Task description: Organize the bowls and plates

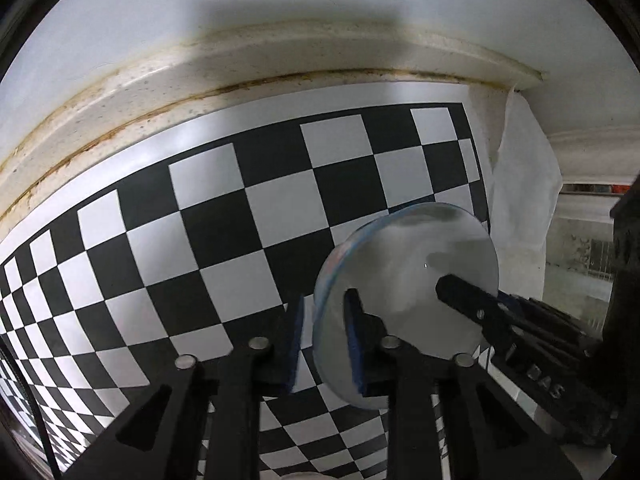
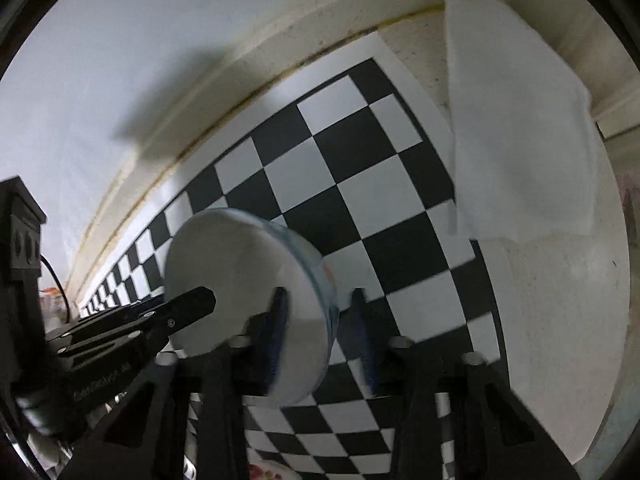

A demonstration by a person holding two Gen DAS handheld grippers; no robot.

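Progress: mid-task, by judgement. One plate (image 1: 404, 280) is held on edge above the checkered mat (image 1: 240, 216); no finished stack is visible.

Left gripper (image 1: 324, 344): jaws narrowly apart, straddling the plate rim.

Right gripper (image 2: 320, 336): same rim straddled; firm clamping cannot be confirmed.

Beyond: a white cloth (image 2: 516, 140) on the worktop (image 2: 560, 300).

A home kitchen: a speckled cream surface (image 1: 496, 128) with a stained raised back edge (image 1: 160, 76) against a plain white wall (image 1: 160, 8).
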